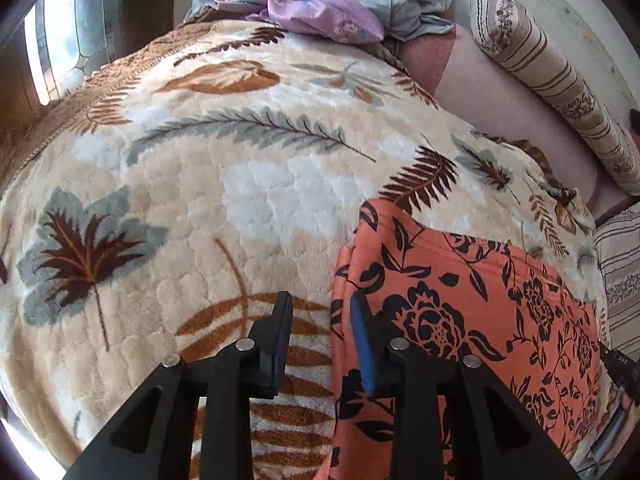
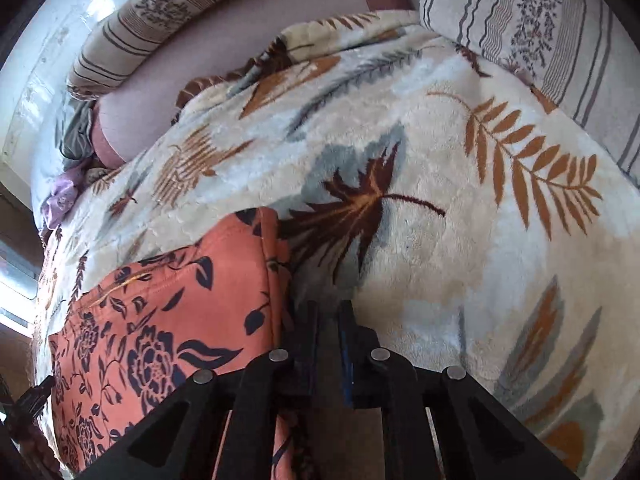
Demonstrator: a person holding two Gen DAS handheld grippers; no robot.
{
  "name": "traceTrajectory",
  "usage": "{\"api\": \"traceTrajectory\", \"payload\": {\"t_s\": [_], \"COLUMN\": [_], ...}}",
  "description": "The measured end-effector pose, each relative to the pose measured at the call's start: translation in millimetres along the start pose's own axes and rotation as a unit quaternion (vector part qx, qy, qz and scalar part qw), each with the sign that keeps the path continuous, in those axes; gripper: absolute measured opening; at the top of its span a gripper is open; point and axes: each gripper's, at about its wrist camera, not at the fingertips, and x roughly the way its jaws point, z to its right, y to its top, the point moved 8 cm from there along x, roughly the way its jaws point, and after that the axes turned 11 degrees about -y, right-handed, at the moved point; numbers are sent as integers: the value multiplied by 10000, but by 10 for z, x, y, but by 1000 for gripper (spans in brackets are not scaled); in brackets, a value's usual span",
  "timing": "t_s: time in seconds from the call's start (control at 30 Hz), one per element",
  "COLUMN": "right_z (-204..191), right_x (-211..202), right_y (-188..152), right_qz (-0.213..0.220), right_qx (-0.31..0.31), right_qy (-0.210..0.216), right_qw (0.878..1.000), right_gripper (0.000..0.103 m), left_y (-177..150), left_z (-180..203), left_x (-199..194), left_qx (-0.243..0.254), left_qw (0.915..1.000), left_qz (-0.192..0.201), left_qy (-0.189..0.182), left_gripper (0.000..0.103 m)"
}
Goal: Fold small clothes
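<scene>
While it's lying on the blanket (image 1: pixel 256 184) that's covering the bed, the orange garment (image 1: pixel 460 312) is looking already partly folded, a flat floral rectangle with doubled edges showing at its sides. It's sitting near the front of the blanket, between the two claws. Further back a pile of clothes (image 1: pixel 320 12) is waiting, lilac and grey stuff bunched up, with striped pillows (image 1: pixel 560 92) along the far side. So I'm guessing we're somewhere mid-fold on this one piece, with more small clothes still to do.

Left claw (image 1: pixel 320 320) is sitting partly open, straddling the garment's left edge: one finger is over the orange cloth, the other over bare blanket, with a clear gap between them. It isn't pinching anything as far as I can see. Right claw (image 2: pixel 329 320) is closed up, jaws nearly together, right at the garment's right edge. Some orange cloth is showing down beside and under its fingers, but I honestly can't tell if it's actually got the hem or just shut on nothing next to it.

Next move, I'd say, is calling for both claws having a real pinch on their edges, both layers, then lifting together and carrying the fold across evenly. If only one side is holding, the thing is going to skew. Plush blanket is probably making it hard to get a finger under the hem too.
</scene>
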Motion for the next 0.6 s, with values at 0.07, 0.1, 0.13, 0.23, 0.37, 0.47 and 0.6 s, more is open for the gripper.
{"api": "traceTrajectory", "payload": {"t_s": [0.07,0.1,0.13,0.23,0.37,0.47,0.6], "right_z": [-12,-39,-96,-351,-585,-286,-224], "right_x": [-317,-486,-645,-1001,-997,-473,-888], "right_y": [27,24,9,-204,-709,-1124,-1041], "right_qz": [337,459,535,428,-70,-836,-373], "right_qx": [59,110,129,-33,-92,356,584], "right_qy": [150,309,525,1342,2133,1347,1589], "right_qw": [9993,9984,9971,9900,9769,9867,9849], "right_gripper": [14,15,19,90,99,93,92], "left_y": [23,10,-26,-234,-772,-1161,-1005], "left_z": [13,37,74,195,246,50,90], "left_x": [-196,-299,-390,-611,-566,-291,-676], "left_qx": [-18,4,53,160,292,60,77], "left_qw": [9998,9996,9994,9988,9990,9978,9997], "left_qz": [154,218,247,250,-118,-617,-209], "left_qy": [-105,-168,-224,-386,-308,-229,-78], "left_gripper": [30,30,30,39,44,29,25]}}
